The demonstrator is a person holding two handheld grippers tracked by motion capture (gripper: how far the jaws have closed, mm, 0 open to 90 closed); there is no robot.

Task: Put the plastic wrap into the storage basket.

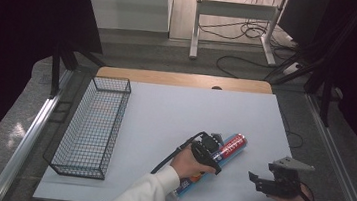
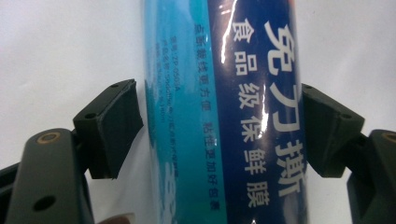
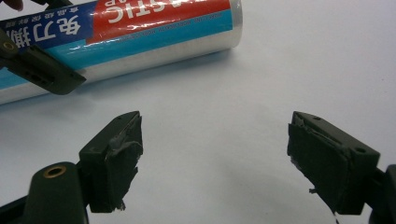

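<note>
Nearest the person, the right gripper (image 1: 254, 179) hovers above the white surface (image 1: 175, 110), its fingers (image 3: 114, 158) spread wide around nothing. Just beyond and to its left, the left gripper (image 1: 215, 149) straddles a roll of cling film (image 1: 226, 148) lying flat on the surface; one finger (image 2: 327, 130) touches the tube's side, the other stands a sliver off, so the grip is not closed. Farther away, along the left edge, sits a black wire basket (image 1: 94, 127), well apart from the roll.
</note>
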